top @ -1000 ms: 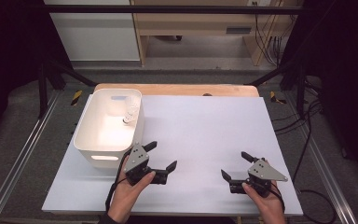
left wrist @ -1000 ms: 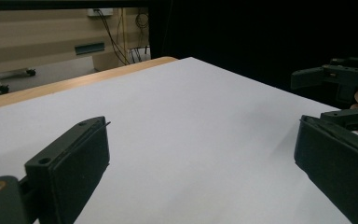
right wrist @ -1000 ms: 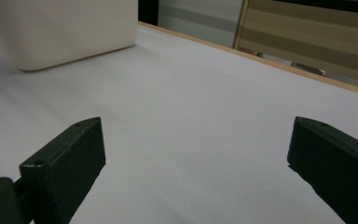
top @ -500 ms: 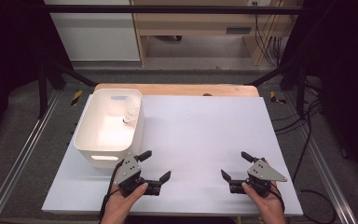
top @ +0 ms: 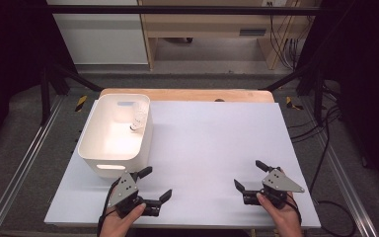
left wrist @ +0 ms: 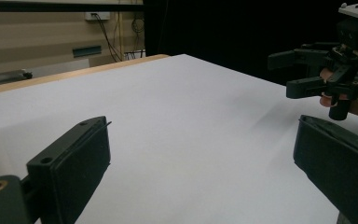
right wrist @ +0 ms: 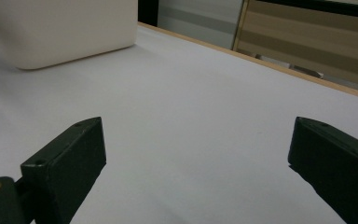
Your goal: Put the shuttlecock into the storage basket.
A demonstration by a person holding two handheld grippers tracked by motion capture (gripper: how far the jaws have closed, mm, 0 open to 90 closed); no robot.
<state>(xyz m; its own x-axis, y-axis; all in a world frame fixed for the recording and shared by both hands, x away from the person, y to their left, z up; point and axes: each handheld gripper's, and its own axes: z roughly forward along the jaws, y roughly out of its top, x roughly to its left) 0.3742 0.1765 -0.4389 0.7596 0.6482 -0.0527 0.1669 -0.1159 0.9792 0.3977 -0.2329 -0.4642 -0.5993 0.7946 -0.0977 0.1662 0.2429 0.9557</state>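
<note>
My left gripper (top: 158,182) is held open low over the white table sheet (top: 212,133), just in front of a white bin (top: 94,148), with nothing between its jaws. It appears up close in the left gripper view (left wrist: 200,158), jaws wide apart over bare sheet. My right gripper (top: 247,174) is open too, near the front right, empty, and its jaws point left toward the other gripper. The same gripper (left wrist: 298,70) is seen farther off in the left gripper view. The right gripper view (right wrist: 196,158) has empty jaws over the sheet. A small clear object (top: 137,121) lies in the bin.
The bin (right wrist: 60,28) stands at the left of the sheet. A wooden table edge (top: 187,94) runs along the back. Metal rails and cables flank the table on both sides. A dark frame bar (top: 187,9) crosses the back.
The left gripper has drawn back toward the near edge and a little to the left, still open. The right gripper has stayed where it was.
</note>
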